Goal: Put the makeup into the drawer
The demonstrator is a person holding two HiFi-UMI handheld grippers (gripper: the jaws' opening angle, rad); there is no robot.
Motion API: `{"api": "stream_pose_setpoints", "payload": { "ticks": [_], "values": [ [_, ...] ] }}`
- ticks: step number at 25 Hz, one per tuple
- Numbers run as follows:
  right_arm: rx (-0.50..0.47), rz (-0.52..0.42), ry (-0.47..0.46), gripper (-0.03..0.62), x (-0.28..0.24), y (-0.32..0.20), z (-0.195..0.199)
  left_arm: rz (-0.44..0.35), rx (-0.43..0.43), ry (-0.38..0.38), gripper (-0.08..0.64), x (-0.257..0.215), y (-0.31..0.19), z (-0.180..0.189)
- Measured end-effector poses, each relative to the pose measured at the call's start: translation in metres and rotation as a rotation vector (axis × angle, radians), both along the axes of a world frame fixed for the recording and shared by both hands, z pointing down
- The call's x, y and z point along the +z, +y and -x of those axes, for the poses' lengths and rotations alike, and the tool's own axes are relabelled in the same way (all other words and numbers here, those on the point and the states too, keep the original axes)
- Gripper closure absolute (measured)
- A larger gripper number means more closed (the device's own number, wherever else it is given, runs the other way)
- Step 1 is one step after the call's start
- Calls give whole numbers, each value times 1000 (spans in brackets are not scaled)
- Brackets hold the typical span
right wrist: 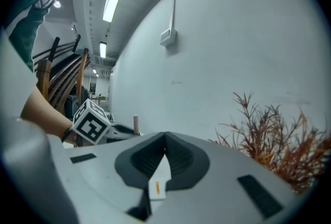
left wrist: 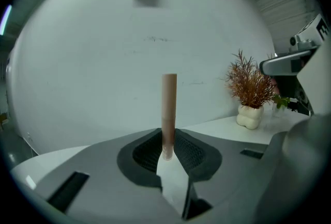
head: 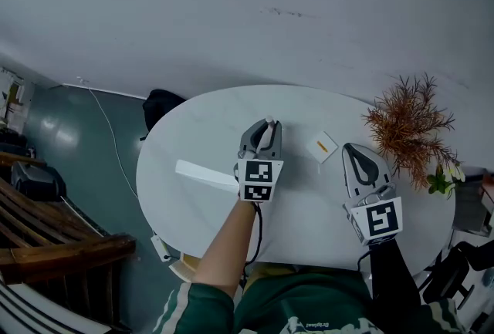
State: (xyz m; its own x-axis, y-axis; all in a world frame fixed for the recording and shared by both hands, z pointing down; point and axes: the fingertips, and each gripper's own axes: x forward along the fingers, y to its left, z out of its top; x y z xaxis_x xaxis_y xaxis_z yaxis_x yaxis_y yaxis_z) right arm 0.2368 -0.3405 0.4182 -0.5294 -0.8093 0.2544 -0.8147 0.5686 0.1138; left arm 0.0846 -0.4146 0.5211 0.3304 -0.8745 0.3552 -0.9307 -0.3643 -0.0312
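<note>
**A:** So, where is the makeup right now?

**B:** The makeup tube (left wrist: 169, 109) is a slim pinkish-beige stick. It stands upright between the jaws of the left gripper (head: 266, 129), which are clamped on its lower end. Most of its length rises clear above them.

**A:** And where is that gripper over the table (head: 193, 120)?

**B:** In the head view it is close to the middle of the round white top, pointing toward 12 o'clock. A long white piece (head: 202, 172) lies flat at its 9 o'clock, and one end runs in behind the marker cube (head: 258, 180).

**A:** What about the other hand?

**B:** The right gripper (head: 352, 150) sits at about 4 o'clock on the table and also points toward 12. Its own view shows the jaw tips pressed together with nothing between the pads.

**A:** Is anything near it?

**B:** A small white box (head: 323, 146) with an orange mark lies flat at its 10 o'clock, near the tips. I cannot tell whether it touches them. In the right gripper view, part of it shows through the gap below the closed tips.

**A:** Is there anything else on the table?

**B:** A rust-coloured dried plant (head: 407, 130) stands at the 3 o'clock edge, well apart from the tube. The left gripper view shows it in a knobbly white vase (left wrist: 250, 117).
</note>
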Motion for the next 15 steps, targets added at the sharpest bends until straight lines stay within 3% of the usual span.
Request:
{"api": "stream_pose_setpoints", "payload": {
  "ticks": [10, 15],
  "values": [
    [-84, -66, -42, 588, -36, 19, 37, -65, -17, 28, 489, -101, 64, 28],
    [-115, -94, -47, 588, -51, 33, 45, -49, -74, -26, 490, -130, 96, 44]
  ]
}}
